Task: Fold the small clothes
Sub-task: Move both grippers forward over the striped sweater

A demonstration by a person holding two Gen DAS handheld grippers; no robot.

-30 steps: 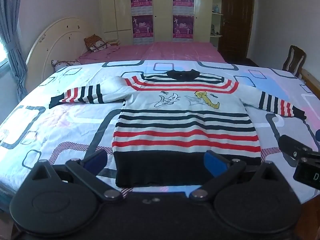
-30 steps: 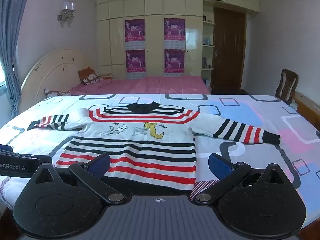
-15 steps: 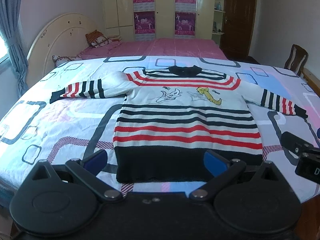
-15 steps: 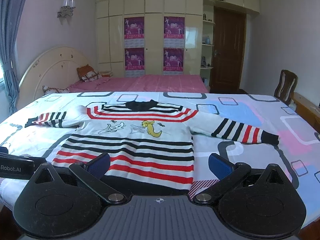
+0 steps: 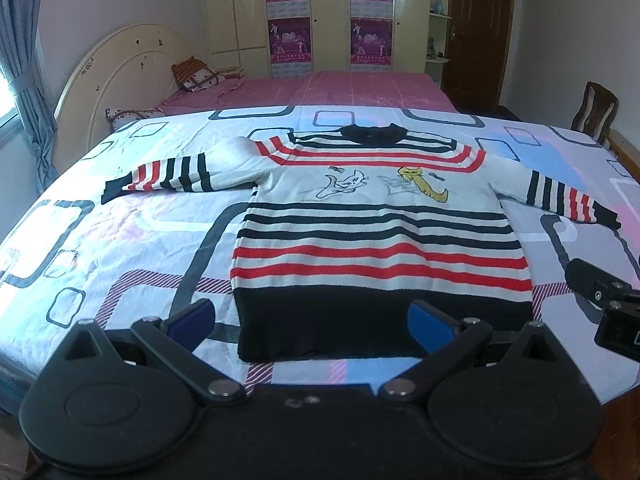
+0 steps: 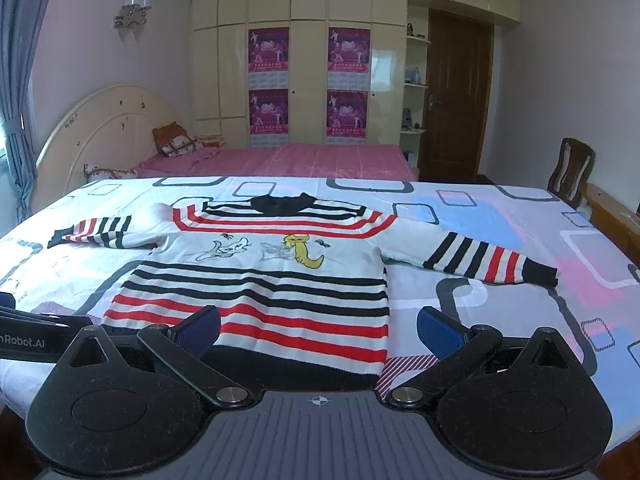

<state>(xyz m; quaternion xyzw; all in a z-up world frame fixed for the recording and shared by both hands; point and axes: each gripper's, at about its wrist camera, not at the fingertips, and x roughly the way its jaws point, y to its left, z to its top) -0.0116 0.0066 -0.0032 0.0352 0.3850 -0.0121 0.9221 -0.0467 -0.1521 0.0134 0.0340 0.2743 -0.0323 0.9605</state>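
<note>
Striped sweater (image 5: 380, 236) lies flat, front up, on the bed (image 5: 120, 248), centre of the left wrist frame, unfolded. Collar points to the top of the frame, black hem to the bottom. Both sleeves are spread outward: one to mid-left (image 5: 160, 174), one to mid-right (image 5: 568, 200). Two cartoon figures are printed across the chest.

Left tongs (image 5: 310, 320): wide apart, holding nothing, at the lower frame edge over the black hem; contact with the cloth cannot be told.

Right tongs (image 6: 318, 330): wide apart, holding nothing, lower centre of the right wrist frame, over the sweater's lower right corner (image 6: 376, 360). The sweater (image 6: 260, 280) sits centre-left in this view.

The right tool's body shows at the right edge of the left view (image 5: 604, 300). A second bed with a pink cover (image 6: 280, 160) lies beyond, a wooden chair (image 6: 572, 170) at mid-right.
</note>
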